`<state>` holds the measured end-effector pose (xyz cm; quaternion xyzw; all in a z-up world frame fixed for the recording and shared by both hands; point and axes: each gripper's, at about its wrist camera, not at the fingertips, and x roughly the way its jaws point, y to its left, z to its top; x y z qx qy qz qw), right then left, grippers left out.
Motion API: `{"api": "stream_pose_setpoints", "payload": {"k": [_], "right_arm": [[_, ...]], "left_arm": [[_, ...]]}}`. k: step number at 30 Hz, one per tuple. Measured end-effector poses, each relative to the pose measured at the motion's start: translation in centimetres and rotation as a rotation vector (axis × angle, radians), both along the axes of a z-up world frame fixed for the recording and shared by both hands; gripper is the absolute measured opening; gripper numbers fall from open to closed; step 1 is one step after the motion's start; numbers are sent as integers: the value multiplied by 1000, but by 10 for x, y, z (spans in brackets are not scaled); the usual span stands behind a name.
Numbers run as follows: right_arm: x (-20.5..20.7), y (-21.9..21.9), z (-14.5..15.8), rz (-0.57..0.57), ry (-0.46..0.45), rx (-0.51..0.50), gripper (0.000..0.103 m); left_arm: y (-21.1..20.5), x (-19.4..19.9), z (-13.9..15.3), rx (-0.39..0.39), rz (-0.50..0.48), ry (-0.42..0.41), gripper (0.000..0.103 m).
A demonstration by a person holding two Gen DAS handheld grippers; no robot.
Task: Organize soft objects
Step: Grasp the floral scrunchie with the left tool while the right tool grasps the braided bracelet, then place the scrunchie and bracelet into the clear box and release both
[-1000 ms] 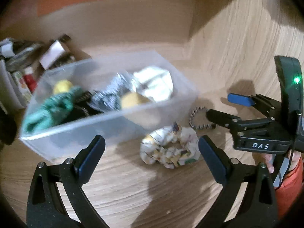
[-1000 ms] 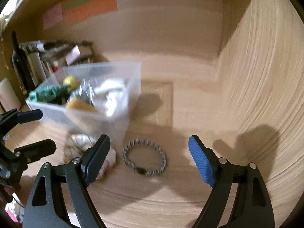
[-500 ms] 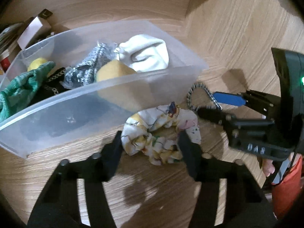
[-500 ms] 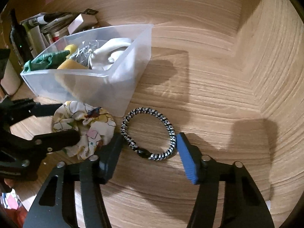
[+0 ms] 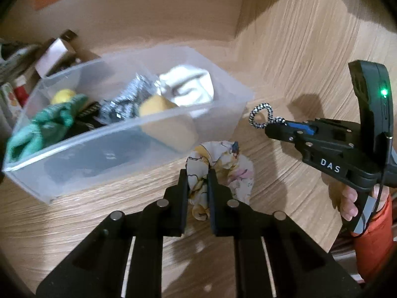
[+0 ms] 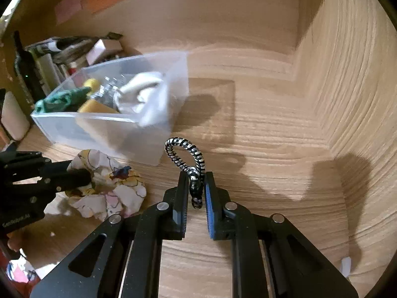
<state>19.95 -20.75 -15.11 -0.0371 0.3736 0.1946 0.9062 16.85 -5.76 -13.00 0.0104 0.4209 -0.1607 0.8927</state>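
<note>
Scrunchie [image 5: 220,171] sits pinched in our left gripper [image 5: 197,186] at 6 o'clock from the clear bin [image 5: 119,134]; our right gripper [image 6: 196,193] clamps the braided band [image 6: 184,154]. Both grasps look made, so next we lift each over the bin's rim

Wood-grain tabletop [image 6: 260,134] showing matt, finely ridged; bin [image 5: 139,146] looking frosted translucent plastic, smooth; scrunchie [image 5: 223,164] puckering as soft printed cloth; braided band [image 6: 184,152] glinting, woven cord with glossy black clasp; left gripper [image 5: 197,186] fingers reading matt black plastic, metal pins shining
</note>
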Motion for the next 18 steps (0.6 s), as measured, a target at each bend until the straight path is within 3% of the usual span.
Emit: {"api": "stream_pose_setpoints", "payload": {"k": [7,18], "right_arm": [[-27,5,36,24,-118,27,11],[-47,26,90,70,-267,106,12]], "left_arm": [[22,-30,41,-7,45,-126,13],[61,-31,109,-13,177,-324,13]]}}
